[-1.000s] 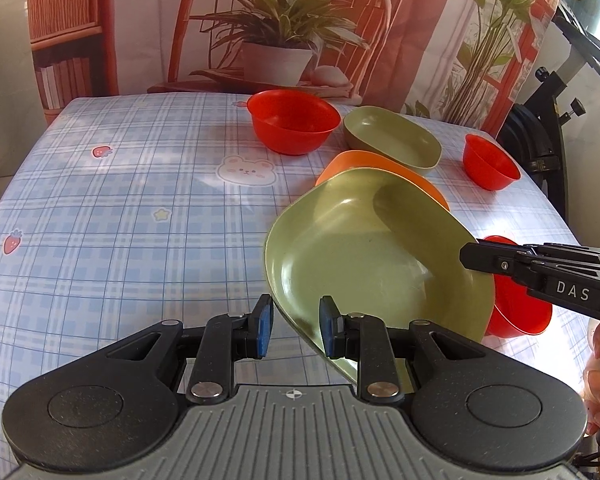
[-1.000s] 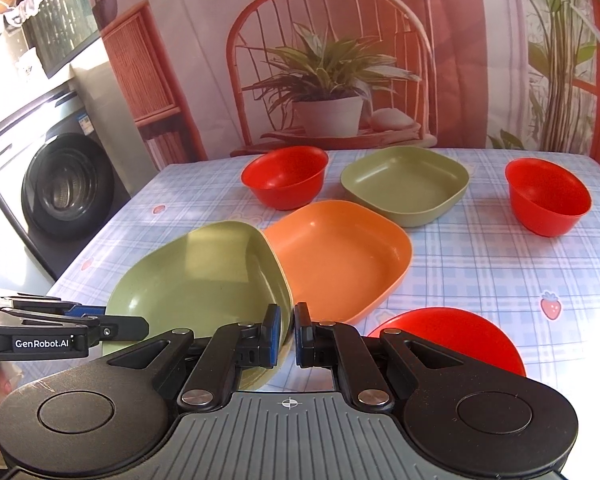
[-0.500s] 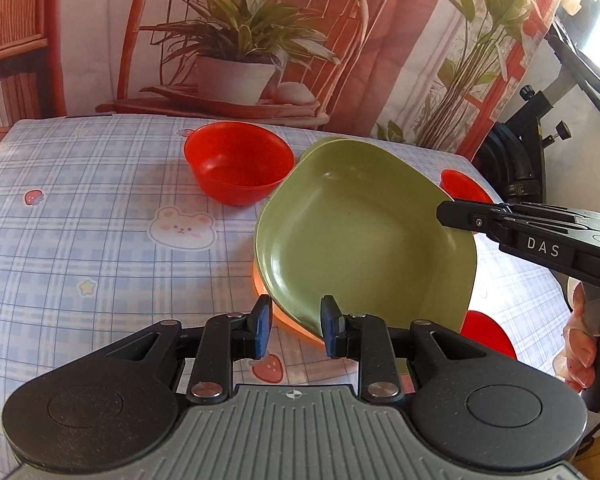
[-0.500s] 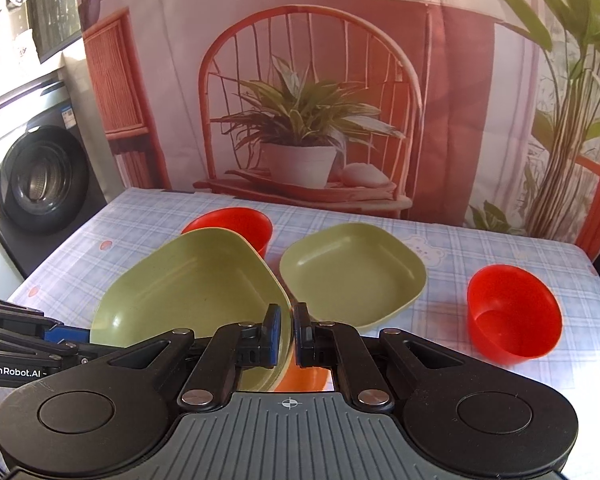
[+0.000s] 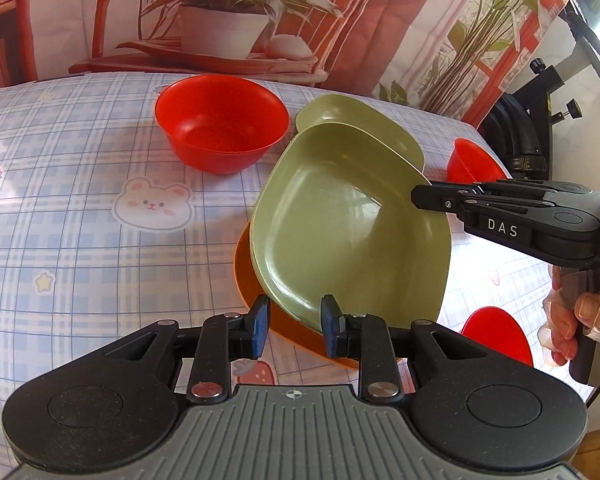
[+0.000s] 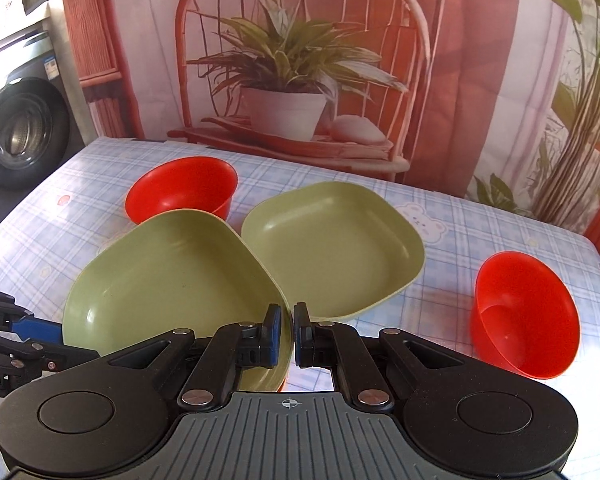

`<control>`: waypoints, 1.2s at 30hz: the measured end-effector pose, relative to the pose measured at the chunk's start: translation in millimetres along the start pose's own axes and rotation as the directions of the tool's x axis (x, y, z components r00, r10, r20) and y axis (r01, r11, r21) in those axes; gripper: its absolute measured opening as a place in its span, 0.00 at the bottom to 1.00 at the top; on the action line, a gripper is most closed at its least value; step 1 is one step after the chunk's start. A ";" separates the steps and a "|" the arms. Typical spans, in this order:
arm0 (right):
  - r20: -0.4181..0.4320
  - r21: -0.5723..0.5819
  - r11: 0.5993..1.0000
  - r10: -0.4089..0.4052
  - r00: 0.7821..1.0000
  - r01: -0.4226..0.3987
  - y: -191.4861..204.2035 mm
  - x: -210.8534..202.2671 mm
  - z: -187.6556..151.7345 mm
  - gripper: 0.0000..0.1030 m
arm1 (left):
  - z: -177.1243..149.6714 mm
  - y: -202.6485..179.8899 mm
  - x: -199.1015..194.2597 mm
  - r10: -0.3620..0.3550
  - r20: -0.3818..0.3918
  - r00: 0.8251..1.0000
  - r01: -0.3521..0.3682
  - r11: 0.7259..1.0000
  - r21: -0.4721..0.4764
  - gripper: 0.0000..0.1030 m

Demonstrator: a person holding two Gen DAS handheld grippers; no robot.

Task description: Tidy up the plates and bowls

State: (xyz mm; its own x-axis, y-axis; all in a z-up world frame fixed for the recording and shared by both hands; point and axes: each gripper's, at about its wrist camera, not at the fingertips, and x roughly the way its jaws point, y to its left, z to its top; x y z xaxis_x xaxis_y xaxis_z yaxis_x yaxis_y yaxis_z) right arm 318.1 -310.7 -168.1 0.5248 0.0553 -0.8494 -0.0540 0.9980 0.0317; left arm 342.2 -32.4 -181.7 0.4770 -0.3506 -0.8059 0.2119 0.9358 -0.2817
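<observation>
Green plate [image 6: 172, 280] between right gripper [image 6: 287, 330] pads

Each camera rides its own hand-held gripper, tilted steeply down, close above the table [image 5: 80, 240]; the left view faces the far right corner, the right view the far edge; both share the raised green plate [image 5: 348, 232] and far red bowl [image 6: 182, 188].

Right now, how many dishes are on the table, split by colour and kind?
Green plates: 2, the held green plate and the far green plate
Orange plates: 1, the orange plate beneath the held one
Red bowls: 3, the far left bowl, the far right bowl and the near right bowl
Total: 6
</observation>
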 end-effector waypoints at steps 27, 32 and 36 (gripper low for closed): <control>-0.075 -0.032 0.999 -0.021 0.997 0.018 2.7 16.6 -9.3 0.05 | 3.1 8.4 -4.5 -0.014 -0.026 1.000 0.013 0.999 -0.038 0.32; -0.086 -0.033 0.999 -0.024 0.996 0.021 2.4 15.4 -10.7 0.04 | 5.8 15.6 -12.5 0.008 0.005 1.000 -0.007 0.999 -0.048 0.32; -0.101 -0.025 0.999 -0.030 0.994 0.027 2.8 17.7 -14.6 0.06 | 10.9 24.2 -18.3 0.045 0.048 0.998 -0.043 0.998 -0.054 0.32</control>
State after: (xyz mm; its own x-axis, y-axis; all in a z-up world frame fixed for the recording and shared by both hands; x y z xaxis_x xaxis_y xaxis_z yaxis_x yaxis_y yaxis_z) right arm 314.8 -307.3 -190.8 0.4376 0.0226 -0.8989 -0.0606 0.9982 -0.0044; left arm 347.8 -3.8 -168.2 0.5262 -0.3091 -0.7922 0.1446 0.9506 -0.2748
